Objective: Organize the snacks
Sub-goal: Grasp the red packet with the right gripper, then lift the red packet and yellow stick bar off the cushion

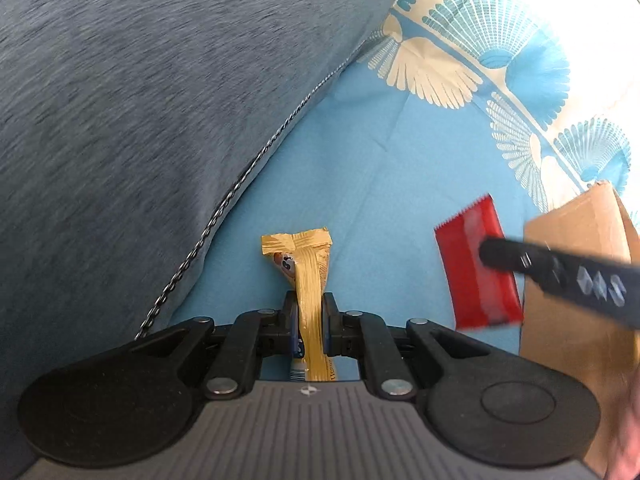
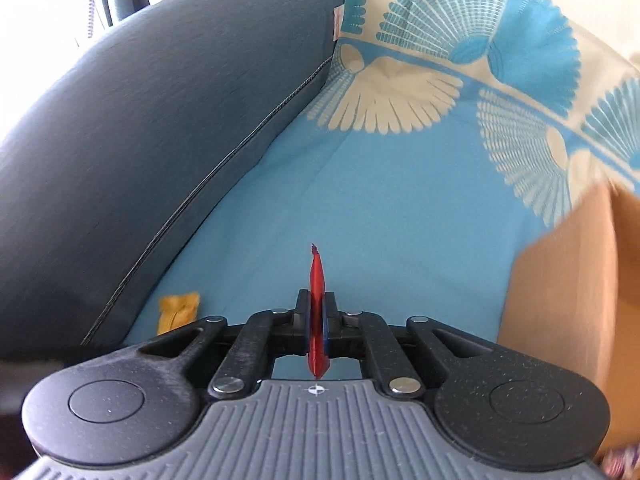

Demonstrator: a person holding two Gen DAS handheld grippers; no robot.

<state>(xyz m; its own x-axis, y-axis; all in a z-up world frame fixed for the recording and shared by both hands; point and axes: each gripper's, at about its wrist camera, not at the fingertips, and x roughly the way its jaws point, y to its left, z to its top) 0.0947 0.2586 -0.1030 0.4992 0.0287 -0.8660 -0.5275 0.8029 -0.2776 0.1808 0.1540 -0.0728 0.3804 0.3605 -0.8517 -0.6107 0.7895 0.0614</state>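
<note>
My left gripper (image 1: 311,304) is shut on a gold snack bar (image 1: 308,276), held above the blue bedsheet (image 1: 360,168). The bar's crimped end sticks out past the fingertips. My right gripper (image 2: 316,304) is shut on a red snack packet (image 2: 316,280), seen edge-on. In the left wrist view the red packet (image 1: 472,268) shows flat, with a right gripper finger (image 1: 520,258) across it, next to a brown cardboard box (image 1: 576,240). The gold bar (image 2: 178,308) also shows at lower left in the right wrist view.
A large grey-blue cushion (image 1: 140,100) fills the left side in both views (image 2: 140,100). A cream and blue patterned cover (image 2: 460,60) lies at the back. The cardboard box (image 2: 560,280) stands at the right edge.
</note>
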